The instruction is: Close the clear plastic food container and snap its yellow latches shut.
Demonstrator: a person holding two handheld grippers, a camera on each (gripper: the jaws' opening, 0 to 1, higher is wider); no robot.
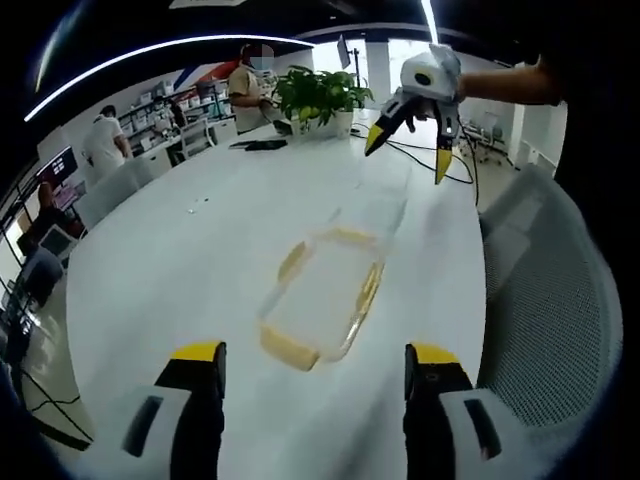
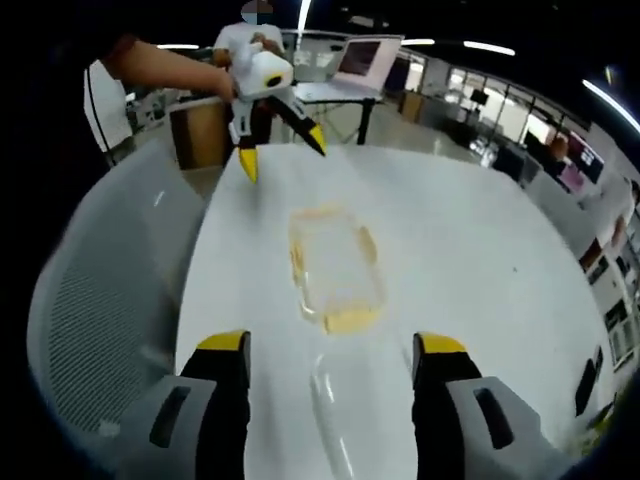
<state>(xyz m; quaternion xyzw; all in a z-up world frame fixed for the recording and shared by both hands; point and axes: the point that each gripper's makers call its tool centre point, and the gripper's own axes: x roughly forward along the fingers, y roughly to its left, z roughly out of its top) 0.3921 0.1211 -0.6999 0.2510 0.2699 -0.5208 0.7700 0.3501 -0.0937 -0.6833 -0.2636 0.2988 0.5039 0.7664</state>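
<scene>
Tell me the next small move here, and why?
Probably bring the right gripper down to the clear lid lying on the table beside the container. Both grippers hang open and apart from the container, which looks uncovered, so the lid likely has to go on before any yellow latches snap.

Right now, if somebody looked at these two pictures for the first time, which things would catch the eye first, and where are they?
The clear container with yellow latches lies in the middle of the white table, and its lid seems to lie apart beside it. Both grippers hang open above the table, facing each other across the container: the right gripper beyond it in the left gripper view, the left gripper beyond it in the right gripper view. A grey mesh chair stands at the table's edge.
</scene>
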